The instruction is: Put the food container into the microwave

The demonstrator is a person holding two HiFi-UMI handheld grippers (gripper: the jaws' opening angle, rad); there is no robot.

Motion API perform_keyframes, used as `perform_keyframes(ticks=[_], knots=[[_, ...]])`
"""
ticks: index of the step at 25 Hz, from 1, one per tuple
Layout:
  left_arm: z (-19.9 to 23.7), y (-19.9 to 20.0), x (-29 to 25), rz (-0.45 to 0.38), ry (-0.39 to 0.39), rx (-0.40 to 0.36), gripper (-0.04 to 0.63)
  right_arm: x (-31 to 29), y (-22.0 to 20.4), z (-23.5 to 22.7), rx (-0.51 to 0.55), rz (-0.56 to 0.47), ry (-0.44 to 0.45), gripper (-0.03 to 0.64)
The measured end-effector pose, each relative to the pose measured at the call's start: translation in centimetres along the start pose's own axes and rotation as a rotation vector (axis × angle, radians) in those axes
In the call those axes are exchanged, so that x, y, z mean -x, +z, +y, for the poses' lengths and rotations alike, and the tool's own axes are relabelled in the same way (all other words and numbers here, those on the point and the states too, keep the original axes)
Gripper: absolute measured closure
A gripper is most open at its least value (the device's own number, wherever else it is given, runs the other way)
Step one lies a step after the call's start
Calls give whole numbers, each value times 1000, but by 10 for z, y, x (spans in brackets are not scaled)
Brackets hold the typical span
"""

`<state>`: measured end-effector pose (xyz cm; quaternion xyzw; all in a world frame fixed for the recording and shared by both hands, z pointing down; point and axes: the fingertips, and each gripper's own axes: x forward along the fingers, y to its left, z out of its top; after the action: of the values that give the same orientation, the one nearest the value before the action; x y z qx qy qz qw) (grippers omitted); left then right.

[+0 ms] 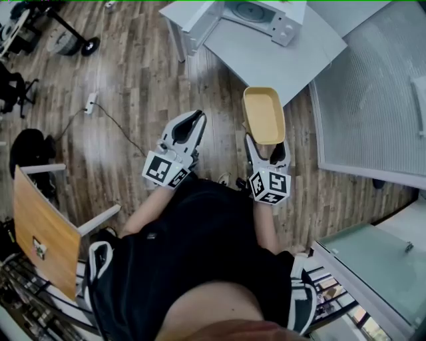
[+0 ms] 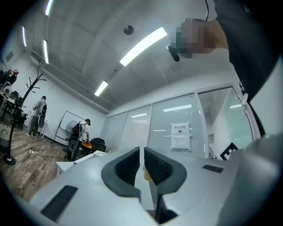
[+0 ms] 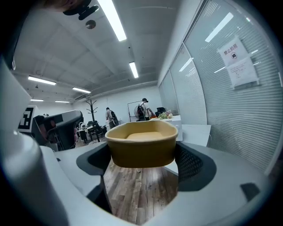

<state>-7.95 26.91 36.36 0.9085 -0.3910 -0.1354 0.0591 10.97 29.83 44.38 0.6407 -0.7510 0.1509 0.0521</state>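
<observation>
An empty yellow food container [image 1: 263, 113] is held above the wooden floor, with my right gripper [image 1: 267, 144] shut on its near end. In the right gripper view the container [image 3: 141, 145] fills the space between the right gripper's [image 3: 142, 155] two dark pads. My left gripper [image 1: 197, 118] hovers to the container's left, shut on nothing. In its own view the left gripper [image 2: 142, 153] points up toward the ceiling, its pads nearly touching. The white microwave [image 1: 256, 14] stands on a white table [image 1: 266, 56] ahead, its door [image 1: 200, 26] swung open to the left.
A wooden chair [image 1: 40, 233] stands at the person's left. A cable with a power strip [image 1: 90, 103] lies on the floor. A glass partition with blinds [image 1: 373, 100] runs along the right, and a glass table [image 1: 373, 266] sits at the lower right. People [image 3: 143, 108] stand far off.
</observation>
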Motion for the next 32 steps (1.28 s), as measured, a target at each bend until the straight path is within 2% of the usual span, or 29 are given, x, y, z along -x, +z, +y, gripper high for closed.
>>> perform_keyframes(ticks=[9,14,22,27,32], knots=[[23,6,6,4,-21,18,546,-11,0,16,-18,-4,-38,147],[50,9,8,17,-45,27,546,-28,-1,29,-45,-12,-73,147],[97,1,4,48,-122,51,546,-69,-5,54,-54,-29,-125,147],[119,-19,-23,76,-116,57,546,-103,-6,41,-63,-5,-124,147],[144,-37,-85,70,-66,51,546,-169,-3,-3,-73,5,-86,147]])
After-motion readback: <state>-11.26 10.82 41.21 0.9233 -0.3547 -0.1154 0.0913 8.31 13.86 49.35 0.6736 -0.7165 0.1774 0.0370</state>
